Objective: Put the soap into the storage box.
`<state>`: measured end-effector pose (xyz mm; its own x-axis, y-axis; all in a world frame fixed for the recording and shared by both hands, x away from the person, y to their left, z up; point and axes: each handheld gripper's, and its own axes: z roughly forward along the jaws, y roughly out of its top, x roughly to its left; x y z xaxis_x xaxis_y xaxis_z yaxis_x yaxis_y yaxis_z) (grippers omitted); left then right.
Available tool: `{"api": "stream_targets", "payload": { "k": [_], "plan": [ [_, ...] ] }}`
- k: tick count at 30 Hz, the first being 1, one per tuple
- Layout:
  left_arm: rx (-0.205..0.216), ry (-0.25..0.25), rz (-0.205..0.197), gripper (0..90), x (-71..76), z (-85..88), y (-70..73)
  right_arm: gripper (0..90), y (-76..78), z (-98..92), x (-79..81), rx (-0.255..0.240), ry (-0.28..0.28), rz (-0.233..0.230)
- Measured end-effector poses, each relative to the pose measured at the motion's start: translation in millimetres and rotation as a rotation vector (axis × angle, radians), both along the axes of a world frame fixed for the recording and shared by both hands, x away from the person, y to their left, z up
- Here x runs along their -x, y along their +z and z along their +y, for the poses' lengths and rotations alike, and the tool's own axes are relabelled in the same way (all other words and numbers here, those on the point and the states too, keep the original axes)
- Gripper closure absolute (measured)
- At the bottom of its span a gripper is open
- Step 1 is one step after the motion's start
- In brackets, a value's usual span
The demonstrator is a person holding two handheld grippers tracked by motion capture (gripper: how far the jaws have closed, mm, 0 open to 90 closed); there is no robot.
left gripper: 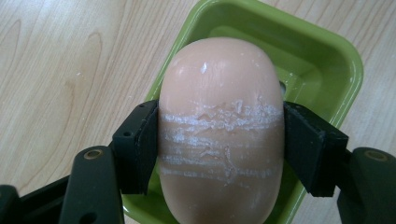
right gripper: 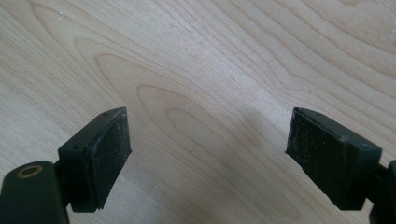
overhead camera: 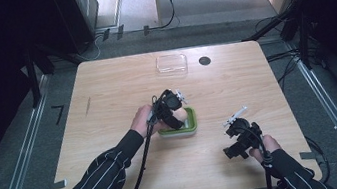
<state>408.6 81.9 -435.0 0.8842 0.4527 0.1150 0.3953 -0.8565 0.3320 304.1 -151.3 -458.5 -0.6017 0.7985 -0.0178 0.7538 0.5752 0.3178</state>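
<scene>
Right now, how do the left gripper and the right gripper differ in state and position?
The left gripper is shut on the pink soap bar; the right gripper is open, with nothing between its jaws. The left gripper sits over the green tray near the table's middle; the right gripper hovers above bare wooden table, nearer the person. Both have black padded jaws.

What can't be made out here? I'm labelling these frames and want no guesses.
- Whether the soap touches the green dish or hangs above it: in the left gripper view the soap hides the floor beneath it.
- The soap's near end: cut off by that view's bottom edge.
- What the small dark disc is: too small in the high view.
- Contents of the clear box: too small to tell.
</scene>
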Motion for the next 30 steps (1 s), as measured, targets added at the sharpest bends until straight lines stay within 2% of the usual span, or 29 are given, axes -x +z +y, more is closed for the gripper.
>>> {"api": "stream_targets", "payload": {
  "k": [7,14,22,30],
  "plan": [
    [-0.003,0.025,0.004,33.4,0.1,-0.2,-3.9,14.1,0.5,0.2,0.5,0.001,-0.001,0.003],
    [-0.007,0.014,-0.001,33.3,0.0,0.0,-6.1,14.1,0.7,0.4,0.8,0.002,-0.004,0.004],
    [-0.018,0.012,0.01,33.2,-0.8,0.5,-9.3,14.1,0.5,0.5,0.6,0.002,-0.002,0.004],
    [-0.01,0.002,0.02,33.0,-2.1,2.7,-9.8,14.1,0.4,0.5,0.8,0.002,-0.002,0.007]
  ]
}}
